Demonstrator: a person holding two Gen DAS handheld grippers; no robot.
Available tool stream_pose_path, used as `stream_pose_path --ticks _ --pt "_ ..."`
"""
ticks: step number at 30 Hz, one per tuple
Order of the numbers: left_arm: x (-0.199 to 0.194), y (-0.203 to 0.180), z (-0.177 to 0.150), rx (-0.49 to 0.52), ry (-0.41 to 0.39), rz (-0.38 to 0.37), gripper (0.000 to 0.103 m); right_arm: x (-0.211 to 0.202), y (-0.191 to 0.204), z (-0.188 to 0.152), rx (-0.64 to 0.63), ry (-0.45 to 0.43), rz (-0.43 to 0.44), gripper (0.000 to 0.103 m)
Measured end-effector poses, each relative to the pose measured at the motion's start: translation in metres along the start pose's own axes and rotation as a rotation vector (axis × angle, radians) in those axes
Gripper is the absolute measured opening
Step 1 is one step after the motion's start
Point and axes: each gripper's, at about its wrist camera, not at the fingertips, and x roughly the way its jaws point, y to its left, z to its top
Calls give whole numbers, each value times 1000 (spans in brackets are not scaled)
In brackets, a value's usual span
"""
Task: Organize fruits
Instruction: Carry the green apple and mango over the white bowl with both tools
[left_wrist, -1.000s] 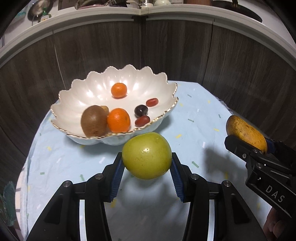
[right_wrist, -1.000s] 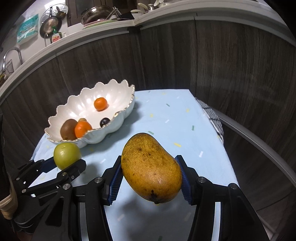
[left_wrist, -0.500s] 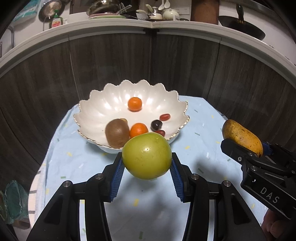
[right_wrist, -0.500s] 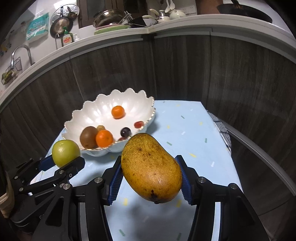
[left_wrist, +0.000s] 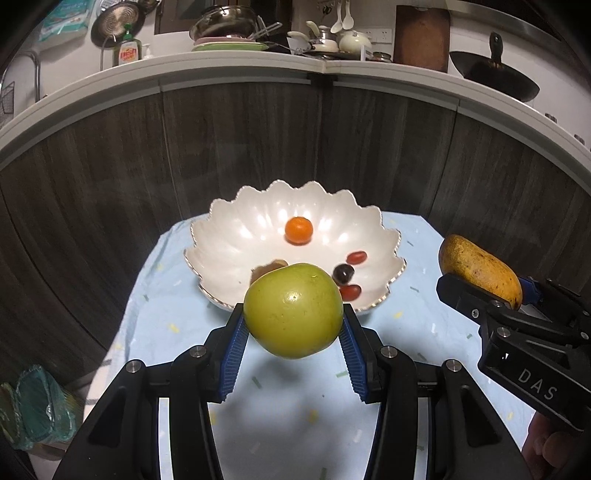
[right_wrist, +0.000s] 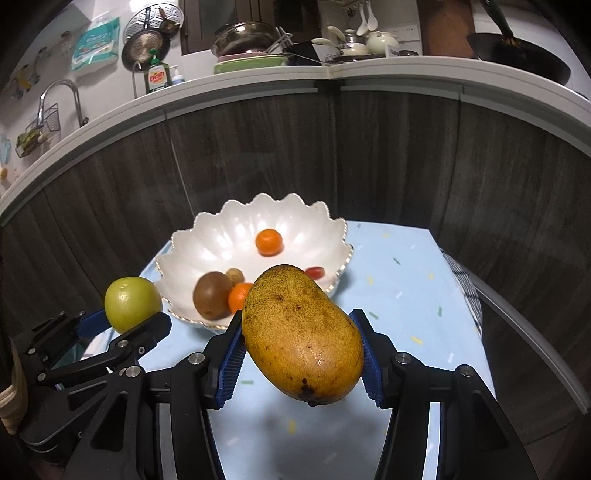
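Observation:
My left gripper (left_wrist: 293, 321) is shut on a green apple (left_wrist: 293, 311), held in the air in front of the white scalloped bowl (left_wrist: 229, 236). My right gripper (right_wrist: 301, 339) is shut on a yellow-brown mango (right_wrist: 301, 334), also off the table. In the bowl lie a mandarin (left_wrist: 299, 230), a second mandarin (right_wrist: 239, 295), a kiwi (right_wrist: 212, 294), a dark grape (left_wrist: 343, 273) and small red fruits (left_wrist: 357, 257). Each gripper shows in the other's view: the mango (left_wrist: 480, 271) at the right, the apple (right_wrist: 133, 304) at the left.
The bowl stands on a small table with a pale blue cloth (left_wrist: 424, 325), hemmed by dark wood cabinet fronts (left_wrist: 110, 177). A counter above carries pans, dishes and a soap bottle (left_wrist: 127, 50). A checked cloth (right_wrist: 465, 291) hangs off the table's right edge.
Both grippers have risen and drawn back with their fruits, so the bowl looks smaller and farther and the counter top has come into view. Both grips are unchanged.

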Motion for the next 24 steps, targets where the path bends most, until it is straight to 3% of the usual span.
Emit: stream_pose_path --ticks 24 --pt "28 49 58 -10 -43 34 48 40 19 54 7 -14 -8 55"
